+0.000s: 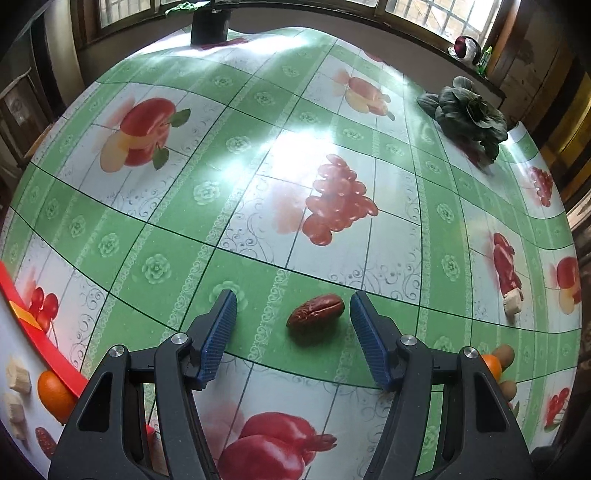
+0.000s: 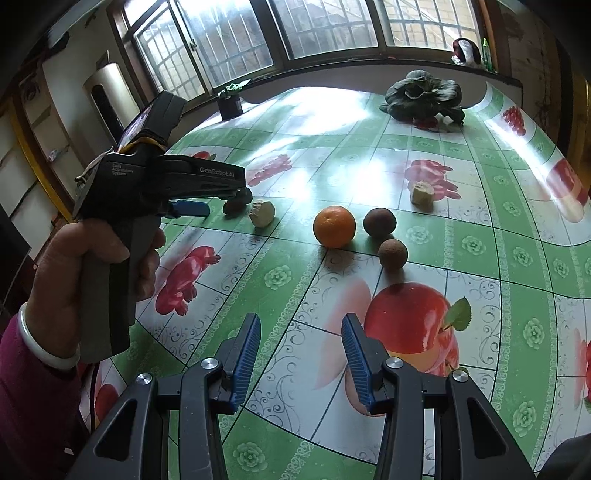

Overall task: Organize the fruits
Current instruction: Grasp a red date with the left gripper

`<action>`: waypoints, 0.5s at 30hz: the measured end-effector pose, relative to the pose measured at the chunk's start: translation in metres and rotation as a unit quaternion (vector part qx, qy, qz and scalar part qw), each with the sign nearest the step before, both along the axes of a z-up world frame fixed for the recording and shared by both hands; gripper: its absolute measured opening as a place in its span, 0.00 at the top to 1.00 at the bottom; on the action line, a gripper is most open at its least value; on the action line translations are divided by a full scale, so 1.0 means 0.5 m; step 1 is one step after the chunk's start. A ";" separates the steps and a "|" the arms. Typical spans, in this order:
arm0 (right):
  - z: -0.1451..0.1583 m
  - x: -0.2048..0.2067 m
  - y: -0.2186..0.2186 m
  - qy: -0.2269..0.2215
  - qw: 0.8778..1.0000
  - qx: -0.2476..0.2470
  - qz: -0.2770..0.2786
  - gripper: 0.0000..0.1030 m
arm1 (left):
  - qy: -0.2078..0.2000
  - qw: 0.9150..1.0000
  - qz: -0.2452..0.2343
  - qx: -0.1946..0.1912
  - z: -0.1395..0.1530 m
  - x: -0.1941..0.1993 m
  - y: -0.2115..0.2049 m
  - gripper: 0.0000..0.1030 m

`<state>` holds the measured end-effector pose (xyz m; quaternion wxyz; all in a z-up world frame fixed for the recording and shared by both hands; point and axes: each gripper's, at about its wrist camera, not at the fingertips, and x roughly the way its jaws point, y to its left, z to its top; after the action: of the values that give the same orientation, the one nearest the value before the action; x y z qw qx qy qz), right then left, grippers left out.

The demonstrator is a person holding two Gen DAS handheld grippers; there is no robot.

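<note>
A wrinkled red date lies on the tablecloth between the open fingers of my left gripper, untouched. In the right wrist view the left gripper hovers low over that date, next to a banana piece. An orange, two brown round fruits and another banana piece lie mid-table. My right gripper is open and empty above the cloth, well short of the orange.
A red-rimmed tray at the left edge holds banana pieces, an orange and a date. A leafy green vegetable lies far right. A black pot stands at the far edge by the window.
</note>
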<state>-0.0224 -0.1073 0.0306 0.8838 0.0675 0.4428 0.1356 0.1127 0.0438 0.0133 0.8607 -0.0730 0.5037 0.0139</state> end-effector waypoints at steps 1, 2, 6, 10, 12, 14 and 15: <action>0.000 0.000 0.000 0.001 1.000 0.000 0.000 0.57 | -0.001 1.000 -0.001 0.001 -0.001 0.000 -0.001 0.38; 0.000 0.000 0.000 0.001 1.000 0.000 0.000 0.57 | -0.002 1.000 -0.003 0.000 -0.001 -0.002 -0.002 0.39; 0.000 -0.001 0.004 -0.001 1.000 -0.002 0.004 0.57 | -0.007 1.000 -0.005 0.016 0.000 -0.004 -0.001 0.76; -0.002 -0.001 0.002 -0.001 1.000 0.003 0.004 0.57 | -0.001 1.000 -0.008 -0.002 0.002 -0.011 0.013 0.76; -0.001 -0.002 0.001 -0.001 1.000 0.009 0.002 0.57 | -0.001 1.000 -0.005 -0.007 0.008 -0.023 0.020 0.76; 0.006 -0.002 0.002 -0.003 1.000 0.016 0.004 0.57 | -0.008 1.000 -0.008 -0.004 0.024 -0.046 0.027 0.76; 0.011 -0.002 0.006 -0.005 1.000 0.020 0.006 0.57 | -0.010 1.000 -0.008 -0.004 0.030 -0.055 0.029 0.76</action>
<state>-0.0234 -0.1043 0.0359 0.8837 0.0822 0.4356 0.1501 0.0850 0.0581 0.0283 0.8657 -0.0726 0.4953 0.0039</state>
